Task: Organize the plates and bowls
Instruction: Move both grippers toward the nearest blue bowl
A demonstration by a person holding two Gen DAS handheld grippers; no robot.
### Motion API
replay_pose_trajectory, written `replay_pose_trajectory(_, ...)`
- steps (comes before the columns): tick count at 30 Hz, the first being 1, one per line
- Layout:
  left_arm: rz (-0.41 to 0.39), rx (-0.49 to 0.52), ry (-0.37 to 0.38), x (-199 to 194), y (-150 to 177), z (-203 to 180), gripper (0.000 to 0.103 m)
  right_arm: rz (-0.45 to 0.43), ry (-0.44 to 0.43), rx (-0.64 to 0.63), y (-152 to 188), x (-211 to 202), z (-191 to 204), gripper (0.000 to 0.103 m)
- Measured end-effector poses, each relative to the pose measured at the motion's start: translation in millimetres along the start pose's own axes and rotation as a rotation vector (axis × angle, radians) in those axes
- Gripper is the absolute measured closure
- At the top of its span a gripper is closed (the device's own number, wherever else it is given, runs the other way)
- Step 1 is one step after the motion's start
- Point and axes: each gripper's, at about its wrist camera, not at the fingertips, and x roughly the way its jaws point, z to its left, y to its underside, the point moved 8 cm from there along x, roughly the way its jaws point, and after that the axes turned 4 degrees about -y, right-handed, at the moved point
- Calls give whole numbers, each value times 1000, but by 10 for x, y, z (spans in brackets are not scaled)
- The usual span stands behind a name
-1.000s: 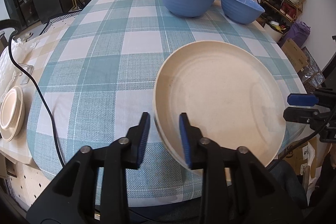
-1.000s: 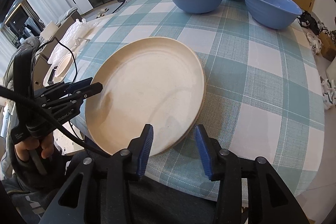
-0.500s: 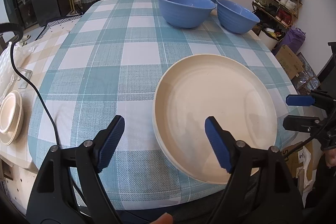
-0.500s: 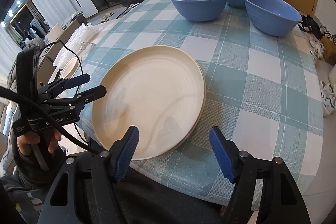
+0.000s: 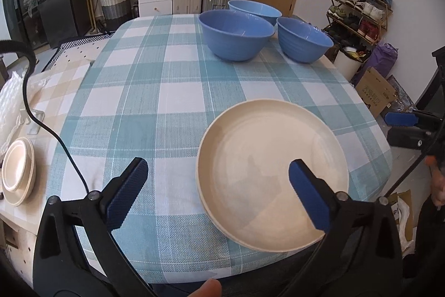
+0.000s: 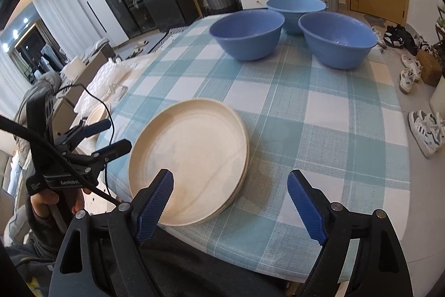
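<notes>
At the near edge of the checked-cloth table (image 5: 155, 91), stacked cream round plates (image 5: 271, 171) are lying free, while three blue bowls (image 5: 236, 32) are sitting toward the far edge; the left hand-held gripper (image 5: 217, 194) and right hand-held gripper (image 6: 229, 208) are spreading open, gripping nothing

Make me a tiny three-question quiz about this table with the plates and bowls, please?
1. How many blue bowls stand at the table's far end?
2. True or false: the cream plates are clamped in the right gripper.
3. The cream plates lie: A) inside a bowl, B) stacked at the near edge of the checked tablecloth, C) on the floor.

Key: 1. Three. 2. False; its jaws are opening, clear of the plates. 3. B.
</notes>
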Motion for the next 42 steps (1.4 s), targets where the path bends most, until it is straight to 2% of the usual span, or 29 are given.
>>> replay_pose_trajectory(13, -65, 9, -43, -284, -515, 114, 2, -136, 2, 75, -310, -537, -302, 17)
replay_pose_trajectory(21, -123, 15, -59, -501, -837, 149, 2, -274, -14, 131, -550, -999, -451, 17)
replay_pose_trajectory(31, -198, 15, -82, -850, -1308, 156, 2, -409, 35, 137, -869, -1647, -614, 17)
replay_pose_trajectory(38, -247, -25, -79, -1115, -1668, 253, 2, -545, 46, 163, -1064, -2230, -773, 17)
replay_pose_trajectory(42, -246, -32, -78, -1102, -1802, 288, 2, -579, 75, 166, -1139, -2383, -857, 10)
